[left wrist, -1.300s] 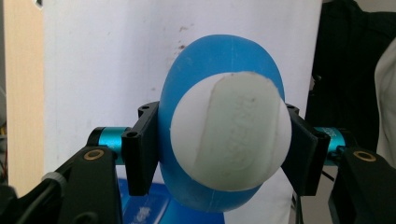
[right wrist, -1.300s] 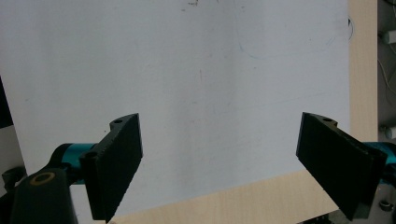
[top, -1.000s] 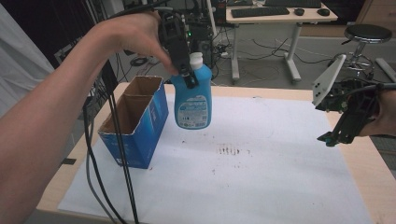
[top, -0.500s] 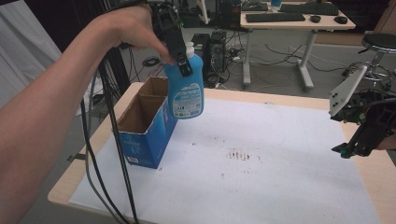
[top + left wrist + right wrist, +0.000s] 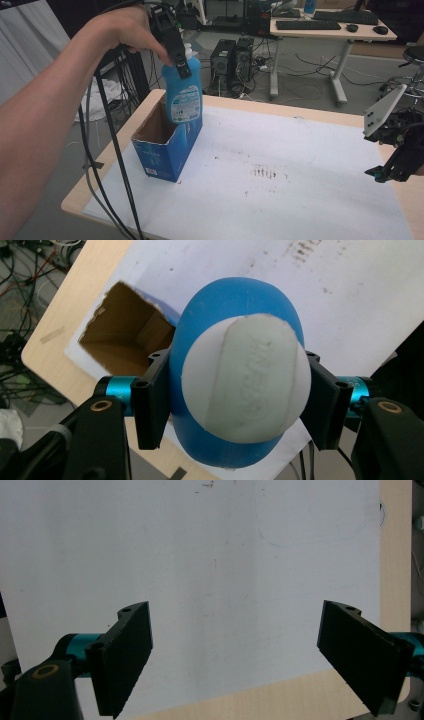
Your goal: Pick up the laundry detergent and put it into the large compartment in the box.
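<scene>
Clamping: left gripper (image 5: 235, 405) fingers on blue bottle (image 5: 183, 92) over box (image 5: 165, 145) | right gripper (image 5: 250, 655) fingers wide apart, empty

Blue bottle (image 5: 183, 90) upright above open box (image 5: 165, 145).

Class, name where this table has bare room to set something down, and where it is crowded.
The white sheet lies bare from the blue carton across to the right gripper. Crowding sits at the far left corner: the left gripper holds the blue bottle above the carton there.
</scene>
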A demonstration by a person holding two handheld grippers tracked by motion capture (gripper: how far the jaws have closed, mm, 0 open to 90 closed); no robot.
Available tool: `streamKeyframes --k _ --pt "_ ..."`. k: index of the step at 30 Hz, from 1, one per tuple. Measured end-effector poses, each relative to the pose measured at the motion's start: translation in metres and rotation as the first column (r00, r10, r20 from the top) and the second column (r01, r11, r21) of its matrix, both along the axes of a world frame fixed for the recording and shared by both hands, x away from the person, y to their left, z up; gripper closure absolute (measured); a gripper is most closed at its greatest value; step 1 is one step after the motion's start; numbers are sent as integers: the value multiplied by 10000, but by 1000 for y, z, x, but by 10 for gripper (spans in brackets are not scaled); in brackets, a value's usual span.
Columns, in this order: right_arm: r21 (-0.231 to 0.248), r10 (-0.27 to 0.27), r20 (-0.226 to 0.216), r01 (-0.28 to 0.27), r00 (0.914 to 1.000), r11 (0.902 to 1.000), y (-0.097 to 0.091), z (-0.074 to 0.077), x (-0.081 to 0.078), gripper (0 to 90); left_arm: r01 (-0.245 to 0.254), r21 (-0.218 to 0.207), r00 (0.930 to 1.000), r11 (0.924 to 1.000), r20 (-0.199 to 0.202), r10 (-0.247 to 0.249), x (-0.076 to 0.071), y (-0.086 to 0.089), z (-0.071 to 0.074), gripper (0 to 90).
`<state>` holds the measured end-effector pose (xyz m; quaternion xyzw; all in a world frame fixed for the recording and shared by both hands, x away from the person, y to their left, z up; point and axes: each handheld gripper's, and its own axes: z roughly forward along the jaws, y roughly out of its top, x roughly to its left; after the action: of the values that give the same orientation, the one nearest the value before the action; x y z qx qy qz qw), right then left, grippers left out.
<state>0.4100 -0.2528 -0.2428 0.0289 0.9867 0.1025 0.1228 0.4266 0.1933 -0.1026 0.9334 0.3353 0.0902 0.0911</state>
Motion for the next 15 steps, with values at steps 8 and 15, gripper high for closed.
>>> streamKeyframes --k 8,15 --pt "-16 23 -38 -23 10000 10000 1 -3 2 137 -412 -59 9990 9991 141 413 -4 20 7 379" --pt "-38 26 -84 -26 10000 10000 2 -5 3 137 -785 36 9967 9969 187 784 -7 34 6 379"
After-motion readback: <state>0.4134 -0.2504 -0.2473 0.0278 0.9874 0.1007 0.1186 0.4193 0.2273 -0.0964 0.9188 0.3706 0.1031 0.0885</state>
